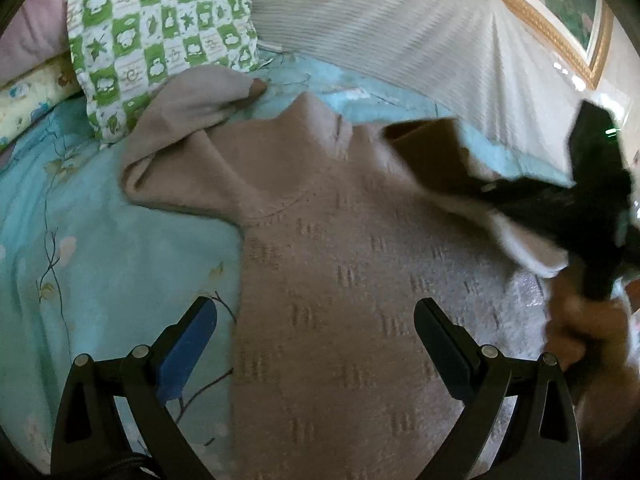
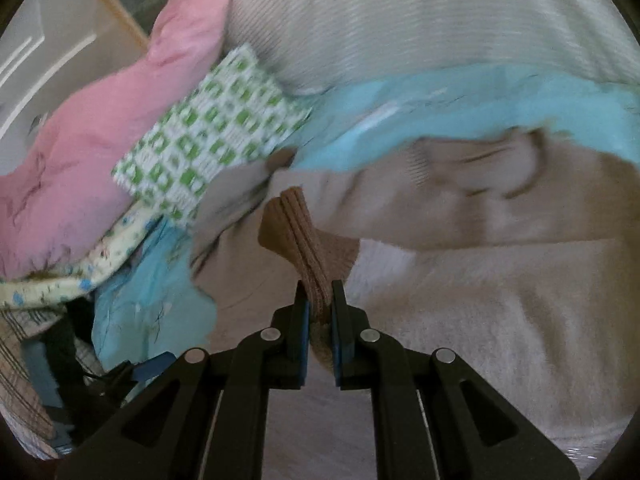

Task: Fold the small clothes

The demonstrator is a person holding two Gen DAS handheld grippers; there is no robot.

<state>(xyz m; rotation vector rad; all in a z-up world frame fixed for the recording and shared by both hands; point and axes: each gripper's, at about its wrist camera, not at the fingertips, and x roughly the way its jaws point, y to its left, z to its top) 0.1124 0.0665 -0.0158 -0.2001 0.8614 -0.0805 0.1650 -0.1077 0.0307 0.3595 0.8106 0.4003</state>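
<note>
Pinched between the blue pads of the right gripper (image 2: 319, 300) is the ribbed brown cuff (image 2: 308, 236) of a beige knitted sweater (image 1: 360, 300); the cuff is lifted clear of the garment's body, presumably so that the sleeve can be carried across and laid over the torso. Seen from the left wrist camera, the same gripper is blurred at the right of the sweater, and the raised sleeve is drawn up beneath it.

Above the sweater's lower body the left gripper (image 1: 316, 344) is held with its fingers spread wide and nothing between them; one finger is over the sweater's left edge, the other over the knit. It is judged to be kept ready there so that the cloth may be pinned or smoothed while the sleeve is folded.

Spread flat on a light blue floral bedsheet (image 1: 100, 260), the sweater is laid with its collar pointing away from the camera, which gives a level base for folding. Its other sleeve (image 1: 192, 116) is left crumpled to the left of the collar, partly against a green-and-white checked pillow (image 1: 160, 40), and is not yet folded.
</note>
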